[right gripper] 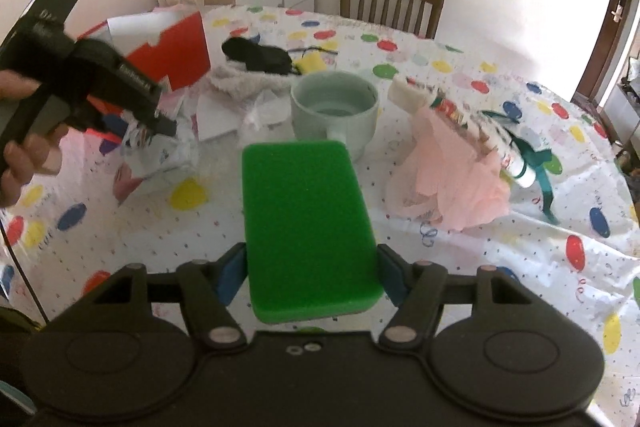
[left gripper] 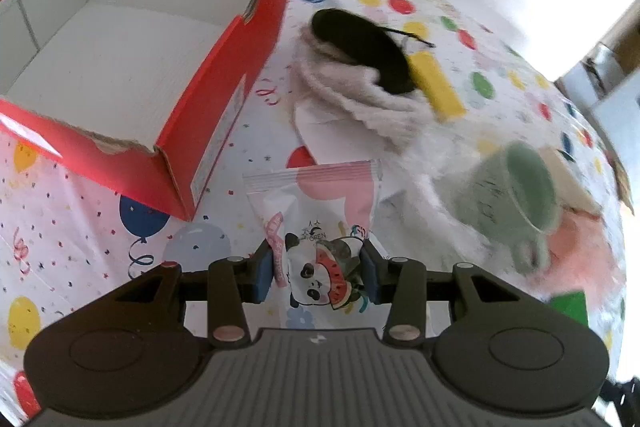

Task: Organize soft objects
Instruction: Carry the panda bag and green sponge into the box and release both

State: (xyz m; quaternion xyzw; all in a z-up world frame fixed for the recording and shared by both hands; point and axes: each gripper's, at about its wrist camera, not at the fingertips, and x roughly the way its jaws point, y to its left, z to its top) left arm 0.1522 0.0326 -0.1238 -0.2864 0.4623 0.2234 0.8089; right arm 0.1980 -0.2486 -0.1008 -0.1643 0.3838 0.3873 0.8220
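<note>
left wrist: close, downward | right wrist: higher, forward | shared: mug (left gripper: 516, 187) (right gripper: 335, 109)

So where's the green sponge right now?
The green sponge is clamped in the right gripper, held above the table in front of the pale green mug.

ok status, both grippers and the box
Left gripper shut on panda packet. Right gripper shut on green sponge. Red box open, nothing visible inside. Mug and towel loose on table.

green sponge (right gripper: 306, 227) held flat, panda packet (left gripper: 320, 227) held
</note>
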